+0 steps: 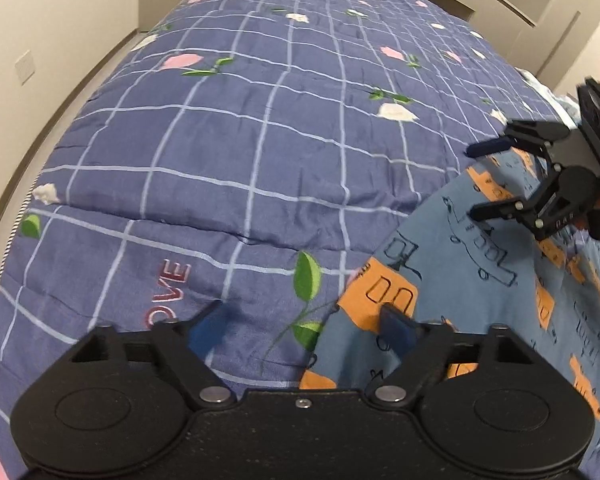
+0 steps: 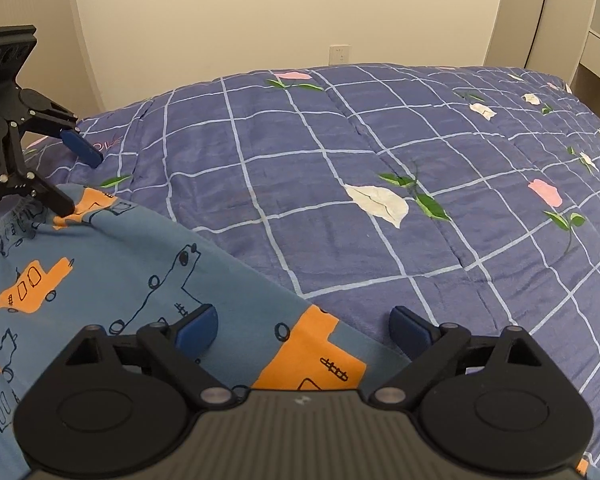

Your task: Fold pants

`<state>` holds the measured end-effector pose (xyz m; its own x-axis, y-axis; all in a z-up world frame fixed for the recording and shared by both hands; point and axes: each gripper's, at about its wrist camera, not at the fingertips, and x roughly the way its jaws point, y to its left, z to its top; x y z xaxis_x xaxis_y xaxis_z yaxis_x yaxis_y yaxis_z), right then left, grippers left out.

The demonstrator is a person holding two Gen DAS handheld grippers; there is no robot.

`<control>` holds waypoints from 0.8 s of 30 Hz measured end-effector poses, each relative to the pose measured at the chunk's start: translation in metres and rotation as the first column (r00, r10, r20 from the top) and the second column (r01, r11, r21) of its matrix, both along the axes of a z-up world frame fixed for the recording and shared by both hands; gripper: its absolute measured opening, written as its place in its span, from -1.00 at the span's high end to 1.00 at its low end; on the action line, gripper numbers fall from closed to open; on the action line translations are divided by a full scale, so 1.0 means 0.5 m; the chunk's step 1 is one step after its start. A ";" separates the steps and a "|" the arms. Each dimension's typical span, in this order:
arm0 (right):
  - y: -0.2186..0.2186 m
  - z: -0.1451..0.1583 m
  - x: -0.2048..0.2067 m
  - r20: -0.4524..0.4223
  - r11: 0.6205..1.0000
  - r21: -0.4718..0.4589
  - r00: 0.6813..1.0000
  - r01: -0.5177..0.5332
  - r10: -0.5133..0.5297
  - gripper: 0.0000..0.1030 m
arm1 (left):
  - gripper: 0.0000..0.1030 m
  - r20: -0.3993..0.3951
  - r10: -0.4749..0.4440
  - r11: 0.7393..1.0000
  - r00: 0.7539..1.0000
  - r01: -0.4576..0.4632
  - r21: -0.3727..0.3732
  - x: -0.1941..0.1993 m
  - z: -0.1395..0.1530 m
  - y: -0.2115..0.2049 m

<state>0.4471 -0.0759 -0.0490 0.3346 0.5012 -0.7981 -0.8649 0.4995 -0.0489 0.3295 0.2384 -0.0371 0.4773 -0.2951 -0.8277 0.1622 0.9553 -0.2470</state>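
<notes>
Blue pants (image 2: 112, 264) with orange vehicle prints lie rumpled on the quilt (image 2: 340, 160), both tongs wide.

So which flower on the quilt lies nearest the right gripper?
The large white flower, straight ahead of the right gripper; the pink ones lie farther off.

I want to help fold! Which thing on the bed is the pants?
Look at the big bed with the purple-blue checked quilt with flowers. At its near edge, under both grippers, lies a lighter blue cloth: the pants. Unlike the quilt, they have orange blocks and black doodled vehicles, with no white grid lines.
</notes>
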 end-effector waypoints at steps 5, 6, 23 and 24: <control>0.002 -0.001 0.002 0.004 1.000 -0.002 1.000 0.007 -0.007 -0.86 | -0.30 -0.025 -0.011 0.999 1.000 0.011 -0.031 0.003 0.007 0.006; 0.002 -0.002 0.002 0.003 1.000 -0.005 1.000 0.007 -0.007 -0.86 | -0.30 -0.035 -0.024 0.999 0.999 0.022 -0.033 0.002 0.007 0.004; 0.001 -0.009 0.005 -0.039 1.000 0.009 0.999 0.028 -0.027 -0.65 | 0.45 -0.132 0.005 0.996 0.991 -0.017 -0.086 0.008 0.003 0.010; 0.000 -0.007 0.003 -0.045 1.000 0.012 0.999 0.024 -0.024 -0.55 | 0.46 -0.134 -0.004 0.995 0.991 -0.009 -0.096 0.006 0.002 0.007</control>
<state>0.4485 -0.0758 -0.0525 0.3108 0.5038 -0.8060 -0.8538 0.5205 -0.0038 0.3326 0.2420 -0.0361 0.3648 -0.3749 -0.8523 0.1191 0.9266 -0.3567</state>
